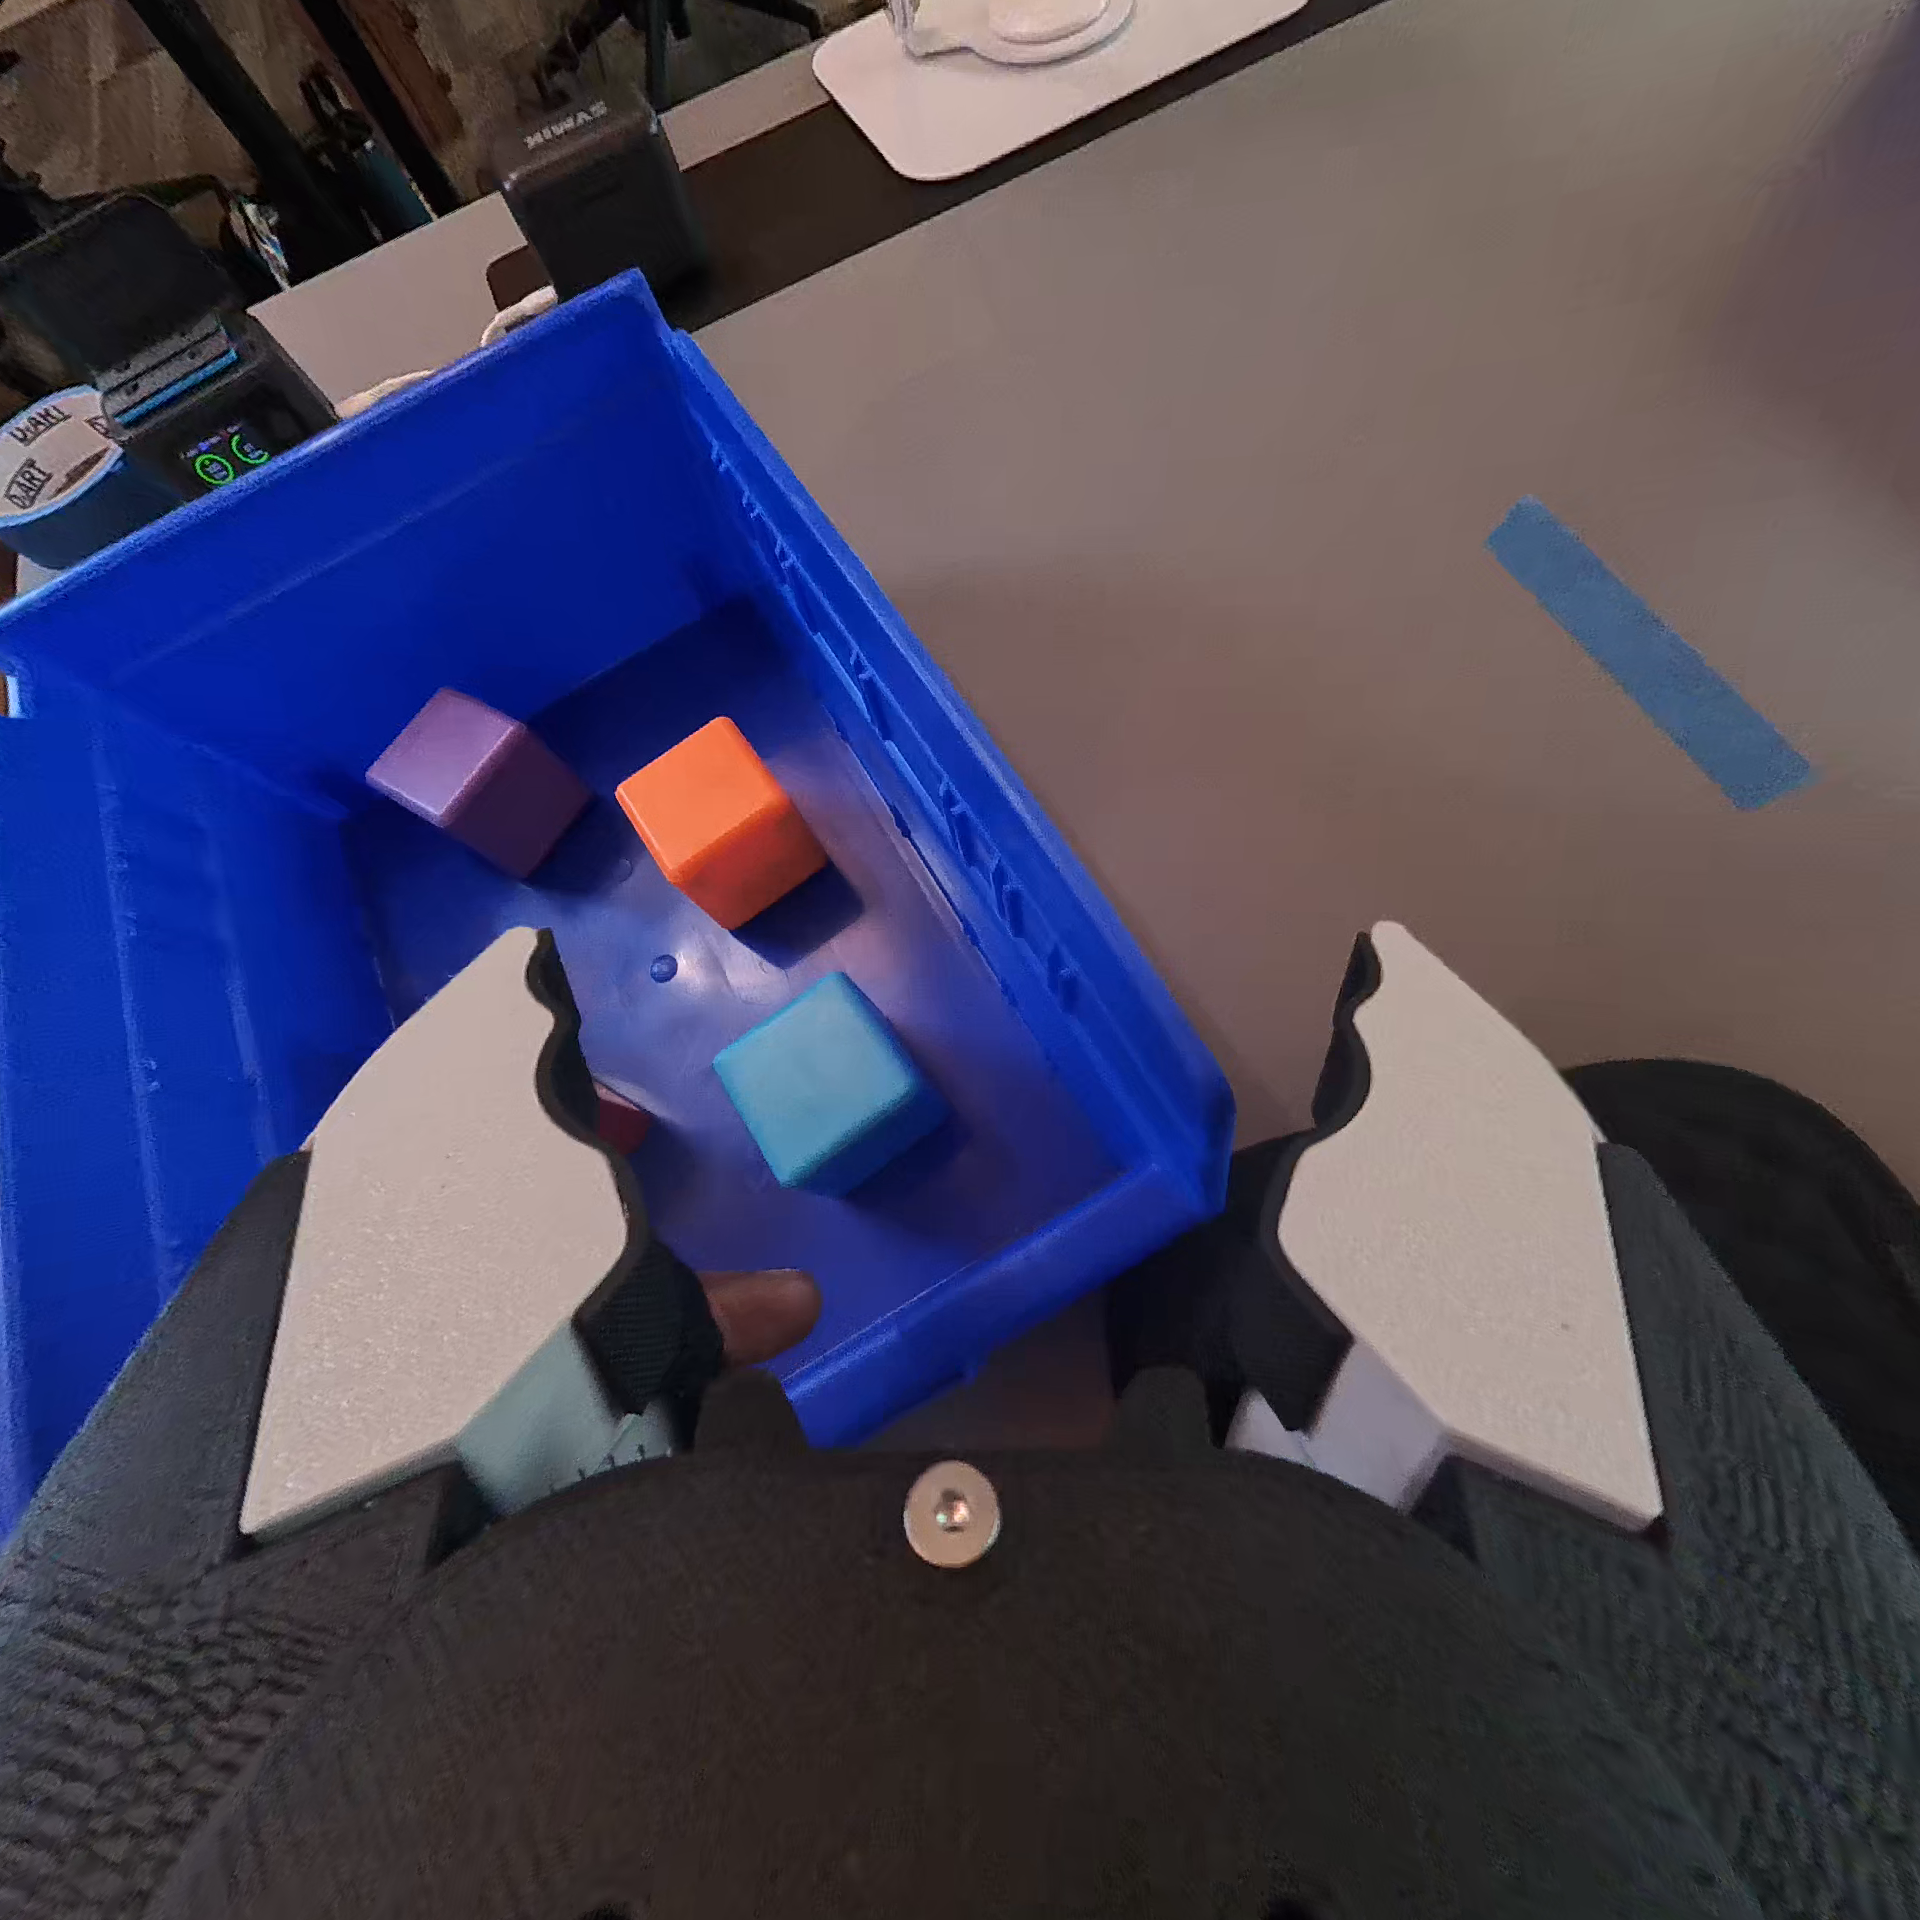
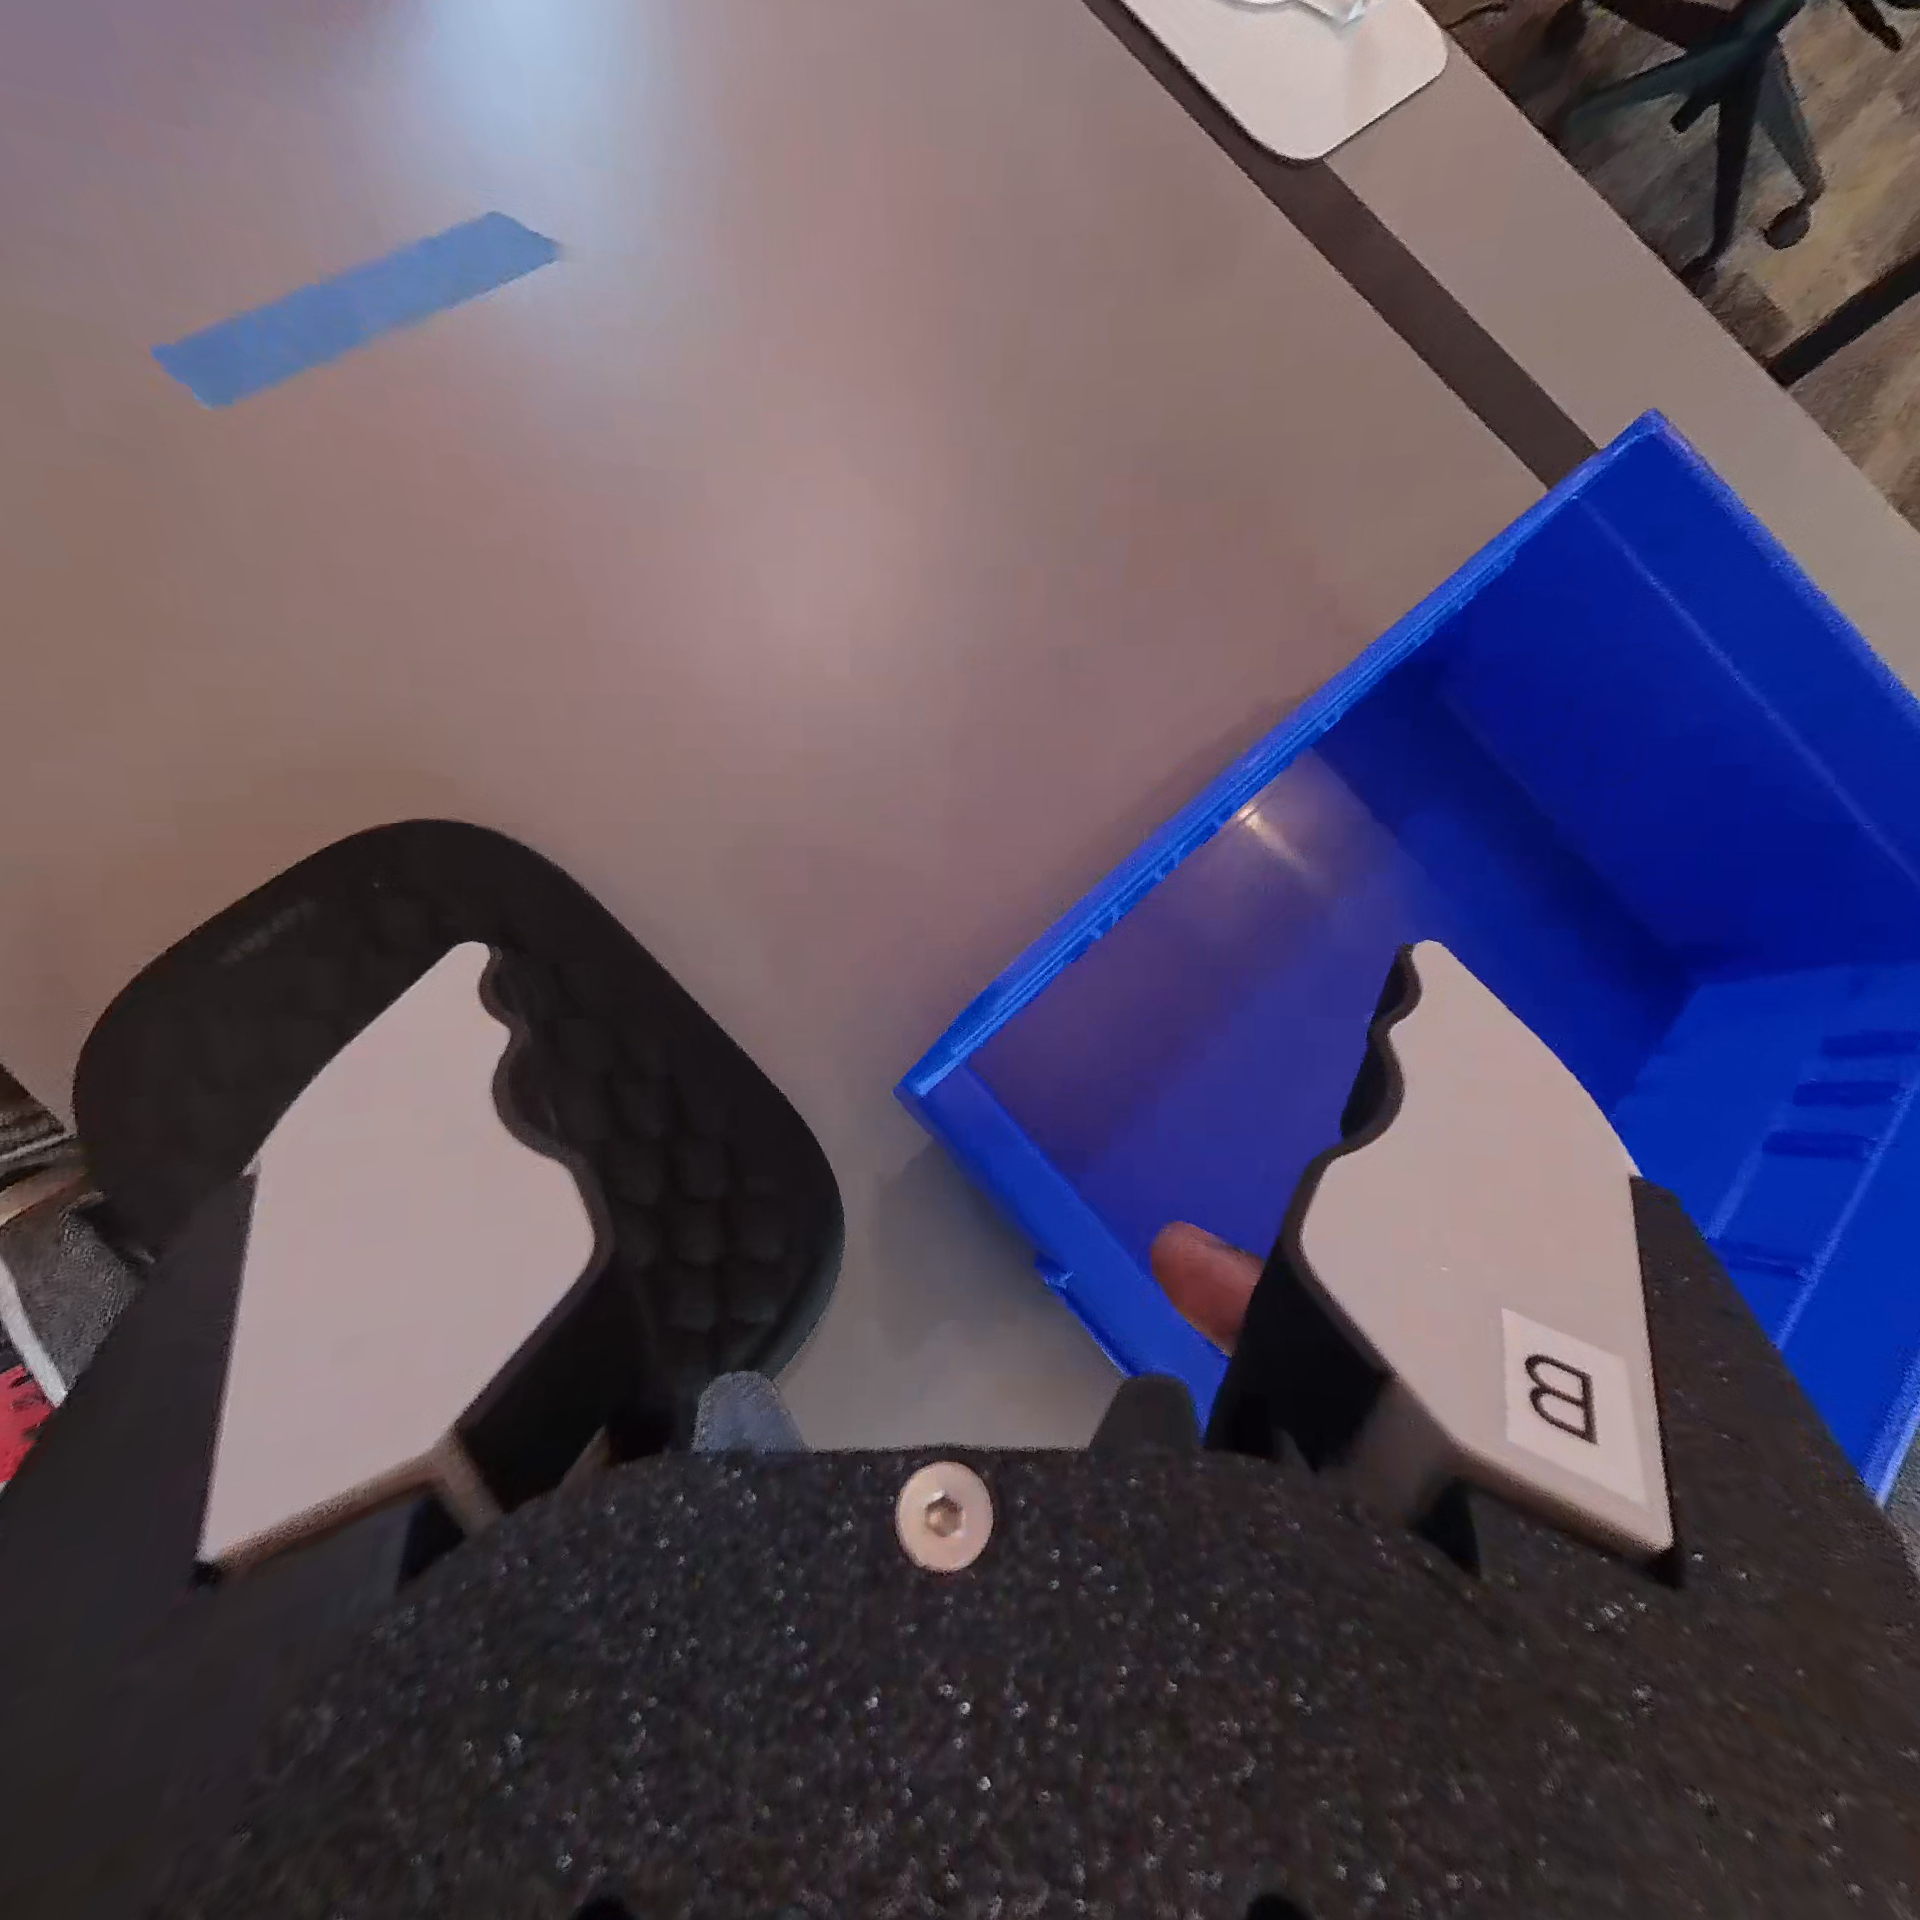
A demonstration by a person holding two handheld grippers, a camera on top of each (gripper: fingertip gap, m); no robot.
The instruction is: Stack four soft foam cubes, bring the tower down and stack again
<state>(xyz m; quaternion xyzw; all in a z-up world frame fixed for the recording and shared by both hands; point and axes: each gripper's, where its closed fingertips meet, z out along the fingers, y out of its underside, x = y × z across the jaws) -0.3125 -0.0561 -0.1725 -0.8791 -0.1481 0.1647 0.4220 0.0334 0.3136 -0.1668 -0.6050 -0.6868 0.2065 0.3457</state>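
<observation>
A strip of blue tape (image 1: 1647, 652) lies on the grey table (image 1: 1247, 468), well apart from the blue bin (image 1: 499, 540). In the bin sit a purple cube (image 1: 473, 779), an orange cube (image 1: 717, 816) and a light blue cube (image 1: 826, 1081) (a dark red bit peeks out behind one finger). The left gripper (image 1: 951, 997) and right gripper (image 2: 951, 997) both have their fingers spread wide, holding nothing.

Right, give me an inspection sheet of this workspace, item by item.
Surface: grey table, a blue tape strip stuck on it.
Job's things: purple cube, orange cube, light blue cube lie apart in the blue bin; a dark red thing shows behind the left tool's finger. No tower.
Clutter: second blue bin, white mat, tape roll, black devices.
Grippers: left tool open over the bin; right tool open, holding nothing.
Cables: nothing seen.
Surroundings: office chair base, carpet.
</observation>
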